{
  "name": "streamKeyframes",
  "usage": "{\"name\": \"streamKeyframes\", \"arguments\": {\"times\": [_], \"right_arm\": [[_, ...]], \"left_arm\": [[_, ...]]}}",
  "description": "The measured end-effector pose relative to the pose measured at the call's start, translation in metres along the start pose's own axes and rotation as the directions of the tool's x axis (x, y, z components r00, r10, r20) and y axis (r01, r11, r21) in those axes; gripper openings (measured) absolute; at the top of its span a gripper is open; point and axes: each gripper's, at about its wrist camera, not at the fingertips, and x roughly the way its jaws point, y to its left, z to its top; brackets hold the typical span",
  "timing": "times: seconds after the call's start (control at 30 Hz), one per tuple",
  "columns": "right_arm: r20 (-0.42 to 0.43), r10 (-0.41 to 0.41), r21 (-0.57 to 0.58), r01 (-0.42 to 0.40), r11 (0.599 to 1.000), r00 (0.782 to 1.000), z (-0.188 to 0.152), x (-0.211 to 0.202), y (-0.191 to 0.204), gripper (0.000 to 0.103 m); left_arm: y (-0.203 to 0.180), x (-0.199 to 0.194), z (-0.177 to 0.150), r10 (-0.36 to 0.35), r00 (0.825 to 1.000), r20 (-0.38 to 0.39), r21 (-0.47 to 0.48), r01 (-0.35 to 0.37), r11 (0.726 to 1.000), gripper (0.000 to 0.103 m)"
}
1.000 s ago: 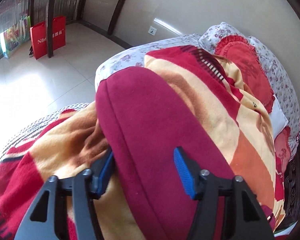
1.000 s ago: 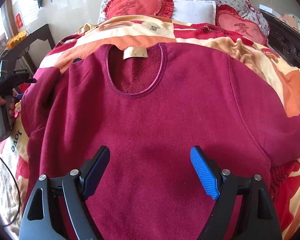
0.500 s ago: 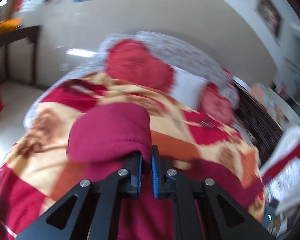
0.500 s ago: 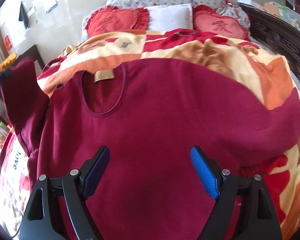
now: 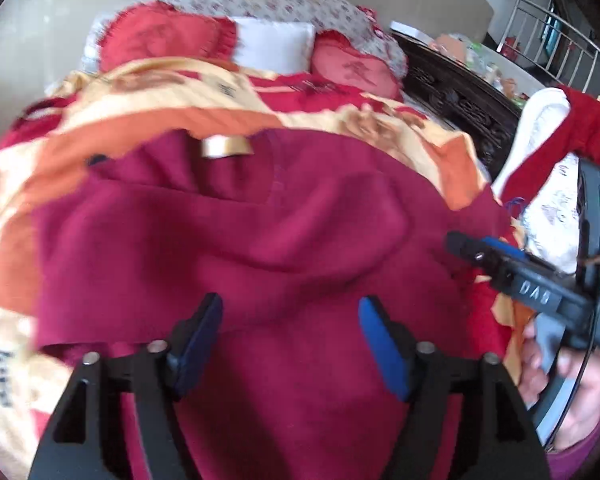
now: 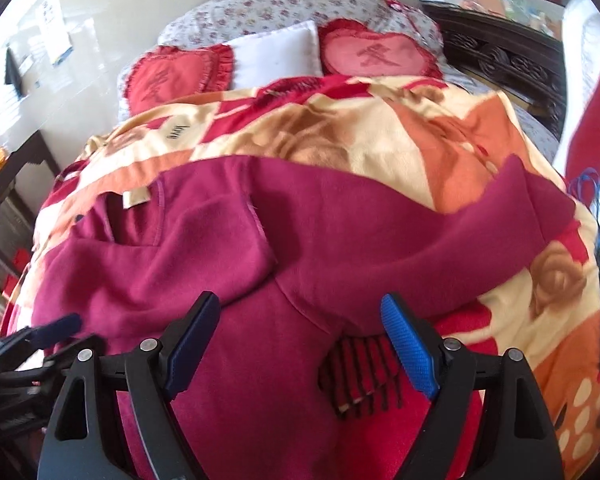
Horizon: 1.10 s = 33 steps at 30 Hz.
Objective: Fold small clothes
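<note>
Now, left wrist view: left tongs (image 5: pixel 290 336) have just been opening, jaws stand apart with nothing between the pads, hanging over the maroon sweater (image 5: pixel 228 248). Sweater lies flat on the patterned blanket (image 5: pixel 44 160) on the bed, neckline with tan label (image 5: pixel 226 146) toward the pillow end. One sleeve (image 5: pixel 204 240) is folded across the chest, cuff end near the middle of the body. Right tongs (image 5: pixel 466 246) enter from the right edge, held by a hand (image 5: pixel 564 372); from here cannot tell how their jaws stand. Two red heart cushions (image 5: pixel 160 44) and a white pillow (image 5: pixel 276 46) sit at the head of the bed, dark carved bed frame (image 5: pixel 460 96) along the right side. View is motion-blurred

Right wrist view: right tongs (image 6: pixel 300 336) jaws apart, empty, over the lower part of the sweater (image 6: pixel 228 264). Folded sleeve (image 6: pixel 160 264) lies across the front, left of centre; the other sleeve (image 6: pixel 452 232) stretches out toward the right edge of the bed over the blanket (image 6: pixel 340 136). Left tongs (image 6: pixel 40 340) show blurred at the left edge, just beside the sweater's side. Cushions (image 6: pixel 180 76) and pillow (image 6: pixel 276 56) at the far end
</note>
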Motion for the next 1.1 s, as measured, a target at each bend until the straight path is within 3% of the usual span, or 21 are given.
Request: {"name": "streamKeyframes", "arguments": {"times": [0.1,0.2,0.27,0.33,0.4,0.43,0.53,0.6,0.67,0.77,0.83,0.87,0.93,1.0,1.1], "right_arm": [[0.02,0.029,-0.046,-0.028,0.999,0.999,0.009,0.001,0.008,0.068],[0.051,0.004,-0.094,0.001,0.996,0.999,0.026,0.013,0.015,0.068],[0.027,-0.001,-0.121,0.004,0.993,1.0,0.039,0.035,0.02,0.068],[-0.004,0.001,-0.153,-0.002,0.988,1.0,0.047,0.059,0.026,0.061],[-0.087,0.024,-0.195,-0.04,0.98,0.996,0.049,0.085,0.034,0.0],[-0.114,0.042,-0.197,-0.064,0.978,0.993,0.048,0.089,0.036,0.0],[-0.04,0.084,-0.211,-0.09,0.973,0.996,0.047,0.063,0.035,0.0],[0.005,0.101,-0.154,-0.099,0.983,0.995,0.048,0.037,0.018,0.0],[0.028,0.046,-0.122,-0.042,0.992,0.999,0.048,0.028,0.0,0.0],[-0.02,-0.13,-0.151,0.125,0.981,0.991,0.046,0.045,-0.019,0.0],[-0.058,-0.169,-0.183,0.156,0.971,0.984,0.048,0.052,-0.016,0.007],[-0.023,-0.174,-0.178,0.167,0.97,0.984,0.051,0.044,-0.009,0.01],[0.05,-0.098,-0.188,0.105,0.976,0.994,0.056,0.025,0.015,0.015],[0.056,0.068,-0.266,-0.051,0.963,0.996,0.06,0.014,0.058,0.026],[-0.066,0.325,-0.385,-0.324,0.864,0.943,0.063,0.019,0.138,0.027]], "left_arm": [[0.038,-0.024,-0.014,0.133,0.991,0.031,-0.017,-0.132,0.991,0.087],[0.077,-0.026,-0.03,0.283,0.958,-0.033,-0.062,-0.285,0.957,0.087],[0.101,-0.021,-0.038,0.318,0.944,-0.089,-0.119,-0.327,0.938,0.087],[0.116,-0.016,-0.043,0.311,0.944,-0.114,-0.169,-0.327,0.93,0.087],[0.119,-0.012,-0.046,0.33,0.936,-0.121,-0.187,-0.348,0.919,0.087],[0.12,-0.01,-0.047,0.337,0.934,-0.118,-0.189,-0.355,0.916,0.087],[0.125,-0.007,-0.048,0.333,0.936,-0.112,-0.199,-0.349,0.916,0.087],[0.129,-0.008,-0.049,0.329,0.937,-0.114,-0.206,-0.346,0.915,0.087],[0.132,-0.003,-0.048,0.326,0.938,-0.12,-0.217,-0.345,0.913,0.087],[0.139,0.001,-0.048,0.303,0.944,-0.128,-0.241,-0.326,0.914,0.087],[0.141,0.0,-0.051,0.294,0.948,-0.122,-0.255,-0.316,0.914,0.087],[0.141,-0.001,-0.051,0.29,0.95,-0.118,-0.262,-0.311,0.914,0.087],[0.142,-0.003,-0.052,0.281,0.953,-0.113,-0.275,-0.302,0.913,0.087],[0.144,-0.004,-0.052,0.272,0.956,-0.106,-0.292,-0.292,0.911,0.087],[0.147,-0.007,-0.051,0.254,0.962,-0.099,-0.316,-0.272,0.909,0.087]]}}
